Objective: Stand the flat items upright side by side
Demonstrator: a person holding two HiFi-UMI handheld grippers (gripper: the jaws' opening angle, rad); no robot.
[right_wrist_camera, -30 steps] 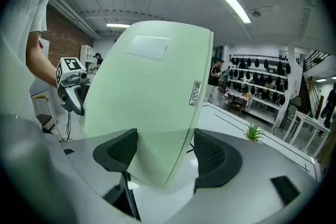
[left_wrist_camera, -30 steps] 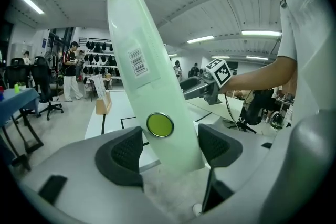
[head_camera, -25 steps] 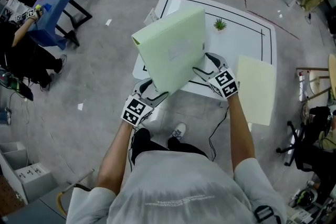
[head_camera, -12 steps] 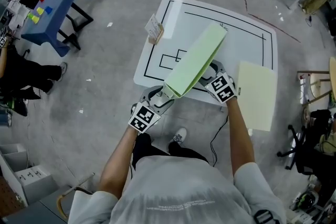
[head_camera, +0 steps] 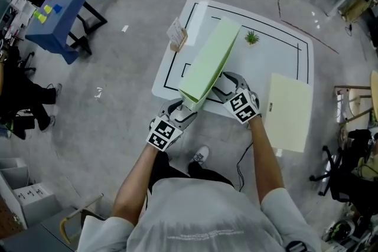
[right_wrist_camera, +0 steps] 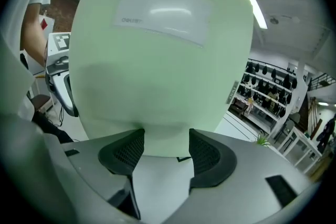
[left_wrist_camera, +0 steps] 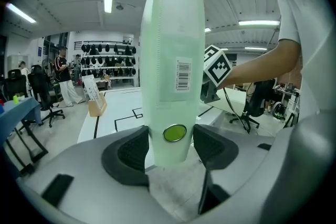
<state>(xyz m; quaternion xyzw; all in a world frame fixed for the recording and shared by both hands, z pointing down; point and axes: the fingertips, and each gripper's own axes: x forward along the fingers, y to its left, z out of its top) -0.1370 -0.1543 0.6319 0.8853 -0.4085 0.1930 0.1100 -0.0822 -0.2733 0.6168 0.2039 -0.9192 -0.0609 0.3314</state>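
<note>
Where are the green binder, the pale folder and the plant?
binder point(left_wrist_camera: 176, 34): left gripper view, on its spine above the barcode label.
folder point(head_camera: 288, 109): head view, middle of its cover.
plant point(head_camera: 251, 38): head view, on its leaves.

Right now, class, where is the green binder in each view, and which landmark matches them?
Head view: green binder at centre, slanting up and right over the table's near edge.
Left gripper view: green binder at centre, upright in the picture, barcoded spine facing the camera.
Right gripper view: green binder fills most of the picture, broad cover facing the camera.
Shared landmark: the white table with black lines.
</note>
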